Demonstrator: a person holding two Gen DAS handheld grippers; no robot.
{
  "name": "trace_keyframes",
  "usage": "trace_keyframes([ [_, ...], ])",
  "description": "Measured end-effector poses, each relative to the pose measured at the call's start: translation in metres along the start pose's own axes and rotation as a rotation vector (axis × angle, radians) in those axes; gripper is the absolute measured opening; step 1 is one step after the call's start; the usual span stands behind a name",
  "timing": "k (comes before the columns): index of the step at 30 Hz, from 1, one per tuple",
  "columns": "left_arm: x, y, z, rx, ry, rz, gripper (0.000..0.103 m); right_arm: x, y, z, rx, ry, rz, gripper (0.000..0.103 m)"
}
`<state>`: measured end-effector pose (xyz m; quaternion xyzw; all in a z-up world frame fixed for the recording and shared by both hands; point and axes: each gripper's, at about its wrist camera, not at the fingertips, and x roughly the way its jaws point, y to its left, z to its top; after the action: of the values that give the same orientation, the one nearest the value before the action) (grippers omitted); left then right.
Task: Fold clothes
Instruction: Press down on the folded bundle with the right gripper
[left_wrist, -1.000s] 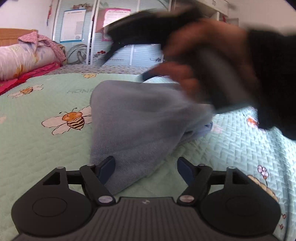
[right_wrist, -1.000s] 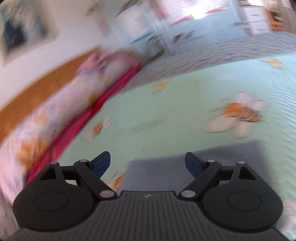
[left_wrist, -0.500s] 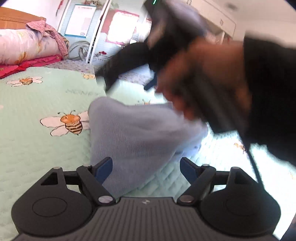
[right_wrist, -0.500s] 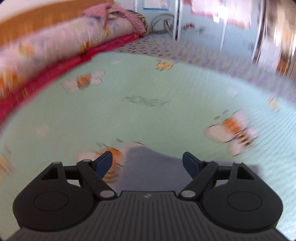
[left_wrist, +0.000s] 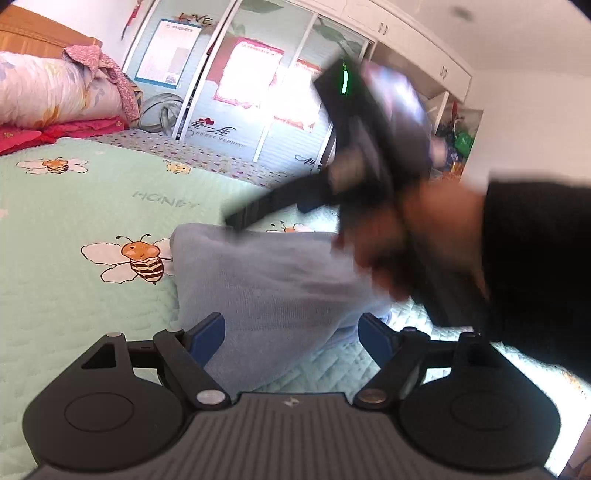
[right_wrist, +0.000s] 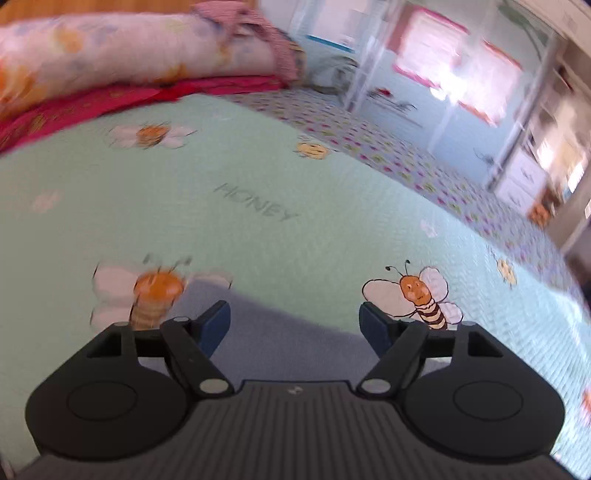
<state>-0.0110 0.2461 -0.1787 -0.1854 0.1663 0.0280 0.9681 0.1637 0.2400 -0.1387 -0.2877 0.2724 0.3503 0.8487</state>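
garment: a grey-blue cloth (left_wrist: 280, 280) lies bunched on the green quilt (left_wrist: 74, 302), its near corner reaching down between the left gripper's blue pads; in the right wrist view a strip of the same cloth (right_wrist: 291, 343) shows low in the frame, between and below that gripper's pads.
left gripper: the left gripper (left_wrist: 291, 332) has its jaws spread wide; the cloth sits between them nearer the left pad, and no pad is seen pressing on it.
right gripper: the right gripper (right_wrist: 295, 325) has jaws wide apart and closing; the cloth lies under the gap, not pinched.
right gripper from the left view: a blurred black body (left_wrist: 369, 147) with a green light, held above the far right part of the cloth; its fingertips are too blurred to read here.
hand: a blurred hand (left_wrist: 417, 236) in a black sleeve (left_wrist: 535, 266) grips that body at the right.
quilt: printed with bees (left_wrist: 142, 260) and the word honey, spread across the bed.
far left: a floral rolled duvet (left_wrist: 48, 92) on red bedding.
far side: a wardrobe with posters (left_wrist: 243, 74).
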Motion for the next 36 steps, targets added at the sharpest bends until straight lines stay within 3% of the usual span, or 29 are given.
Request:
trace_keyframes([
  [1, 0.001, 0.001, 0.000, -0.006, 0.010, -0.002, 0.082, 0.011, 0.008, -0.010, -0.033, 0.065, 0.037, 0.079],
  [3, 0.001, 0.001, -0.003, -0.010, 0.032, 0.008, 0.082, 0.023, 0.017, -0.021, -0.059, 0.090, 0.035, 0.079],
  [8, 0.003, 0.003, -0.003, -0.020, 0.048, -0.001, 0.083, -0.020, -0.011, -0.017, 0.118, -0.026, 0.027, 0.079],
  [12, 0.008, 0.003, -0.004, -0.023, 0.079, 0.023, 0.083, -0.040, -0.016, -0.042, 0.090, -0.040, -0.008, 0.085],
  [14, 0.007, 0.003, -0.006, -0.018, 0.079, 0.029, 0.083, -0.023, -0.022, -0.056, 0.096, 0.034, -0.037, 0.085],
  [16, 0.009, 0.003, -0.008, -0.011, 0.086, 0.035, 0.083, -0.009, -0.035, -0.066, 0.181, 0.081, 0.002, 0.085],
  [22, 0.011, 0.003, -0.009, 0.007, 0.088, 0.045, 0.083, -0.054, -0.062, -0.065, 0.308, -0.094, -0.035, 0.087],
  [24, 0.012, 0.002, -0.010, 0.015, 0.090, 0.051, 0.083, -0.045, -0.072, -0.076, 0.321, -0.056, -0.049, 0.090],
  [26, 0.013, 0.000, -0.011, 0.030, 0.101, 0.057, 0.083, -0.017, -0.076, -0.094, 0.294, 0.066, -0.029, 0.090],
  [27, 0.012, -0.002, -0.012, 0.039, 0.108, 0.064, 0.083, -0.017, -0.081, -0.099, 0.330, 0.065, -0.017, 0.090],
  [30, 0.009, -0.007, -0.010, 0.066, 0.115, 0.095, 0.083, -0.031, -0.094, -0.104, 0.453, -0.010, -0.004, 0.090],
  [33, 0.012, -0.013, 0.001, 0.073, 0.107, 0.146, 0.083, -0.053, -0.094, -0.104, 0.462, -0.144, -0.006, 0.090],
  [36, 0.021, -0.020, 0.013, 0.087, 0.094, 0.155, 0.083, -0.043, -0.091, -0.110, 0.431, -0.100, 0.017, 0.090],
])
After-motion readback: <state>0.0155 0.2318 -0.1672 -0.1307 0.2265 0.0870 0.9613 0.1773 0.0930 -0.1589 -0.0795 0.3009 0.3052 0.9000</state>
